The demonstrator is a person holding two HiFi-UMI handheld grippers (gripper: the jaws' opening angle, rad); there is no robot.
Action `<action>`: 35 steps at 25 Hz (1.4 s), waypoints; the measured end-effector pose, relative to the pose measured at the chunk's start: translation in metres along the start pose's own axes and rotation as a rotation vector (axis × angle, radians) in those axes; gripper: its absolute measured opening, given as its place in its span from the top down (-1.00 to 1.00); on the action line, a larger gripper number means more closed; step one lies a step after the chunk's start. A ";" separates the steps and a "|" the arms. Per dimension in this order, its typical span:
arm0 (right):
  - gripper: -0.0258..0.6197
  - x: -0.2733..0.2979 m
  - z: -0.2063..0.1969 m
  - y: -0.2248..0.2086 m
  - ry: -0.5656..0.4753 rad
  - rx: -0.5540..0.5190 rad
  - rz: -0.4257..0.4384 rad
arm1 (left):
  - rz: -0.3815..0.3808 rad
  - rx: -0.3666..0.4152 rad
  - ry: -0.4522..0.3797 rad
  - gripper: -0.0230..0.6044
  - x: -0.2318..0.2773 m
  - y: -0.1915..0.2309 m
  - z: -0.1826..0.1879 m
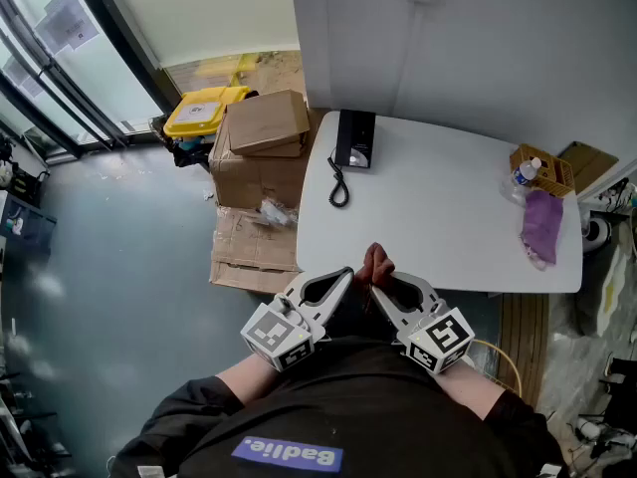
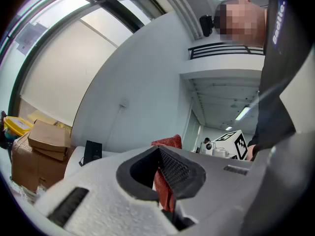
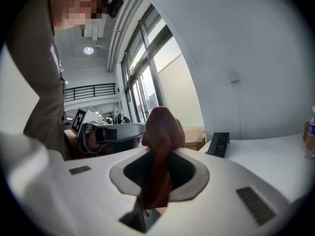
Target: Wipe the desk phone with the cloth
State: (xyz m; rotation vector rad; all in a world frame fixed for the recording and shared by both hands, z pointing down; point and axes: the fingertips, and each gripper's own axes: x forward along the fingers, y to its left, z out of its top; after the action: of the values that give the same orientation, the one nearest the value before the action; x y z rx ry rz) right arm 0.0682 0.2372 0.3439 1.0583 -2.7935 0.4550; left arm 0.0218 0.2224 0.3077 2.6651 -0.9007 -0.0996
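Nearby, our left gripper [image 1: 336, 283] and right gripper [image 1: 394, 295] both pinch the red cloth [image 1: 376, 263] at the table's [image 1: 448, 212] near edge. Well beyond, toward 12 o'clock, the desk phone [image 1: 354, 137] lies lengthwise 12-to-6; the left gripper seems nearer.
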 end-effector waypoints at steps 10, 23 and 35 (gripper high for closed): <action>0.66 -0.003 -0.006 0.010 0.006 -0.011 0.013 | 0.005 0.008 -0.011 0.88 -0.008 -0.004 -0.007; 0.66 0.022 -0.001 0.029 0.000 0.008 0.009 | 0.020 0.031 -0.050 0.88 -0.042 0.015 0.007; 0.66 0.058 0.009 -0.001 -0.001 0.011 -0.029 | 0.043 0.023 -0.095 0.88 -0.040 0.063 0.025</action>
State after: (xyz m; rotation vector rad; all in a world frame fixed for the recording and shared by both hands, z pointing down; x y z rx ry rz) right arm 0.0254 0.1966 0.3482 1.0997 -2.7757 0.4677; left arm -0.0509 0.1922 0.3026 2.6800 -0.9932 -0.2093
